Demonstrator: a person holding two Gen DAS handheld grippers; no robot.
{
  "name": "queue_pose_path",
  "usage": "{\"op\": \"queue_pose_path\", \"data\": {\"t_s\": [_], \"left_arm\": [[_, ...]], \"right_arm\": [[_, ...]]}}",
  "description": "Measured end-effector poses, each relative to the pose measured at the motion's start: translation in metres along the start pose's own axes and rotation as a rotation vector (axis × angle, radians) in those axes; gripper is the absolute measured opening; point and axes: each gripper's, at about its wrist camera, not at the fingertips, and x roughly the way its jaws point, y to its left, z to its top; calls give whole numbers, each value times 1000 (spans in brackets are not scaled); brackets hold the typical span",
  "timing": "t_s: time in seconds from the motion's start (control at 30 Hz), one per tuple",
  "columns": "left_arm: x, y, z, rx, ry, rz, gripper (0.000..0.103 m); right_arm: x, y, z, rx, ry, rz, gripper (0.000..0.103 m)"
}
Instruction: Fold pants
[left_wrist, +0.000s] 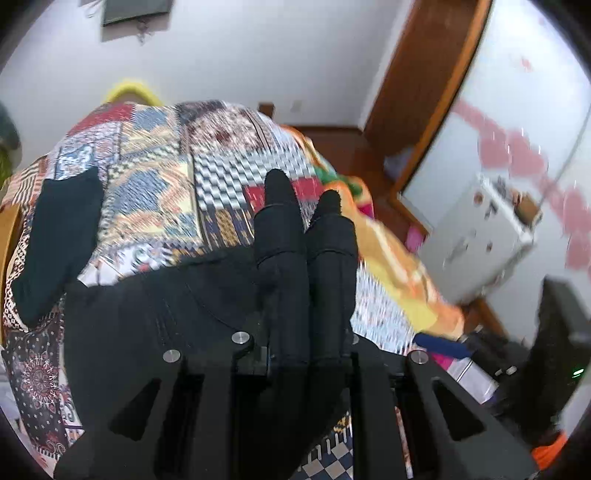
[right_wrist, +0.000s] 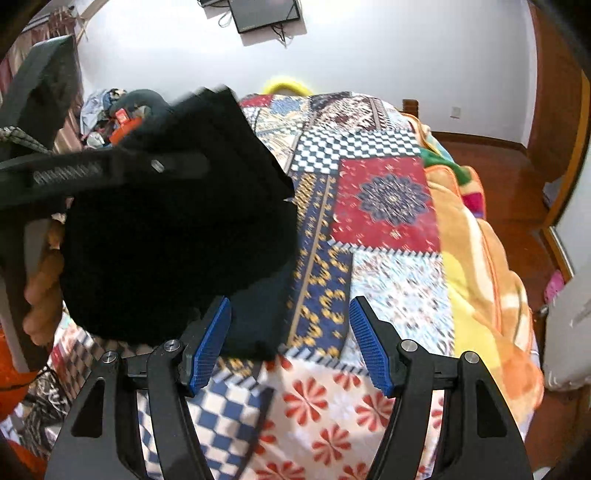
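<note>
On our left, the left claw (left_wrist: 301, 192) is clenched: its two black fingers (left_wrist: 280, 236) lie pressed side by side with hardly a gap. We cannot see cloth between the tips themselves, but the black pants (left_wrist: 155, 314) bunch up right against the base of the fingers and spread away to the left of them, so we judge that we are gripping an edge of the fabric and lifting it off the patchwork bedspread (left_wrist: 155, 173). One dark leg of the pants lies further left, flat on the bedspread.

From the other side, that same claw shows as a dark bar carrying a hanging mass of black cloth, up and to the left of the right claw (right_wrist: 290, 339). The right claw is released, its blue pads (right_wrist: 210, 343) set wide apart with nothing between them; a flap of the pants lies just beyond its left pad.

To do this fold well, we should keep the left grip firm and level, and bring the open right claw onto the loose flap before we carry anything over. Both corners should travel together, or the fold will skew. To the right of both claws, an orange blanket (right_wrist: 476, 258) lies rumpled along the bed's edge, which we should keep the cloth off.
</note>
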Motion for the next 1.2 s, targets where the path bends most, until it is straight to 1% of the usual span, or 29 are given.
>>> {"op": "queue_pose_path", "data": {"t_s": [0.1, 0.2, 0.3, 0.4, 0.53, 0.57, 0.6, 0.63, 0.67, 0.7, 0.73, 0.77, 0.83, 0.9, 0.93, 1.0, 1.07, 1.1, 1.13, 1.2], "left_arm": [[14, -14, -13, 54, 63, 24, 17], [25, -14, -25, 94, 132, 39, 21], [27, -13, -35, 105, 194, 35, 21], [23, -9, -38, 85, 213, 19, 22], [18, -7, -40, 90, 225, 20, 23], [17, -7, -40, 91, 226, 21, 25], [15, -7, -40, 93, 230, 17, 31], [13, -7, -39, 91, 232, 7, 40], [10, -7, -38, 79, 231, -21, 69], [3, -7, -37, 59, 209, -48, 91], [-5, -7, -36, 51, 170, -58, 94], [-14, -9, -35, 58, 125, -53, 94], [-28, -11, -28, 86, 85, -28, 94], [-40, -3, -18, 79, 44, 1, 94], [-46, 5, -12, 70, 17, 28, 95], [-53, 25, 0, 56, -25, 99, 97], [-51, 52, 12, 46, -51, 191, 101], [-44, 71, 19, 39, -41, 247, 101], [-37, 85, 23, 31, -22, 274, 101], [-16, 120, 31, -5, 51, 308, 101]], "right_arm": [[-1, -2, -9, -7, 18, -6, 63], [-1, -1, -17, -14, 36, -10, 63], [3, -1, -23, -7, 56, -3, 63], [7, 0, -28, 5, 77, 8, 63], [10, 4, -31, 5, 90, 18, 63], [10, 4, -31, 3, 91, 22, 63], [10, 5, -30, 2, 91, 25, 63], [9, 6, -30, -1, 91, 28, 63], [9, 7, -29, -2, 90, 30, 63], [9, 9, -29, -4, 90, 33, 63], [9, 10, -29, -5, 90, 36, 64], [9, 11, -29, -6, 89, 39, 65], [12, 12, -29, -4, 88, 43, 65], [16, 14, -30, 3, 99, 52, 65], [18, 15, -30, 6, 104, 58, 65], [21, 17, -30, 10, 113, 72, 65], [22, 20, -29, 8, 118, 82, 66], [22, 23, -29, 6, 121, 91, 66], [23, 25, -28, 2, 126, 101, 66], [24, 30, -26, -11, 133, 102, 66]]}}
